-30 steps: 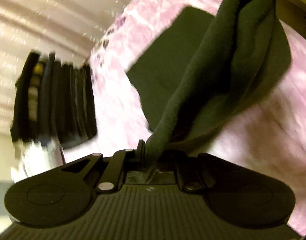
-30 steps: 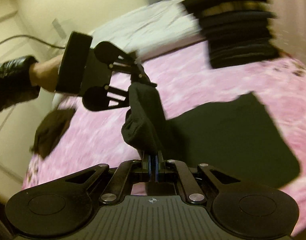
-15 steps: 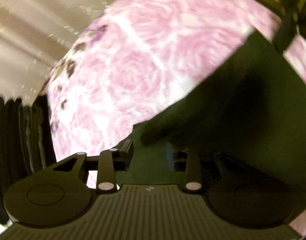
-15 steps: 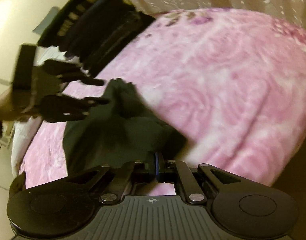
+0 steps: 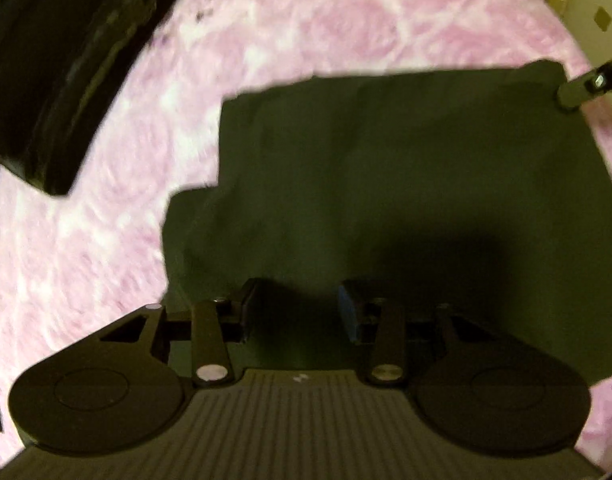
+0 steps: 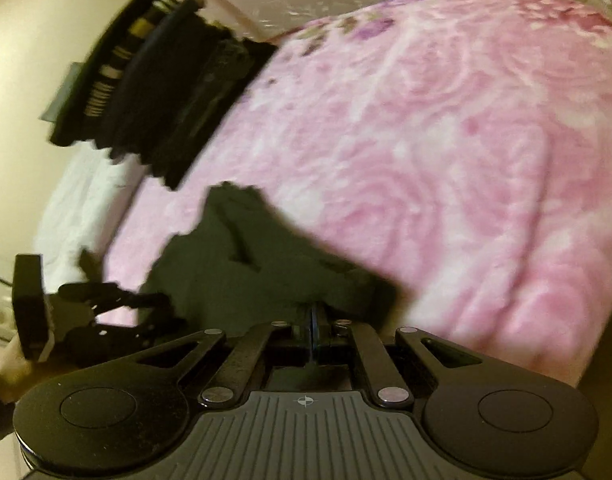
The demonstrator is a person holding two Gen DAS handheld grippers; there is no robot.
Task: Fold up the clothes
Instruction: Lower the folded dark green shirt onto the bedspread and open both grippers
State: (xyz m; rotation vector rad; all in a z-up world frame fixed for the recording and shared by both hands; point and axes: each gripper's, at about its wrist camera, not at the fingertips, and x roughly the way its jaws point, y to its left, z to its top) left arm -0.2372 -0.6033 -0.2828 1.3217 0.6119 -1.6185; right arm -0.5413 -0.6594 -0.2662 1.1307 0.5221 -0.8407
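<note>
Dark garment lies flat on the pink rose-print bed cover, directly ahead of and beneath the left gripper. Left jaws have just been opening and now stand apart; cloth lies under the gap, but neither pad presses it. Right gripper: jaws together, clamped on the garment's near corner. In the left view its tip sits at the cloth's far right corner. The garment's long axis appears to run between the two grippers, across the left jaws' line. A stepped edge points left, toward the stack of folded dark clothes. Judgement: the next fold turns on the corner the right gripper holds, so the right hand is nearer.
</note>
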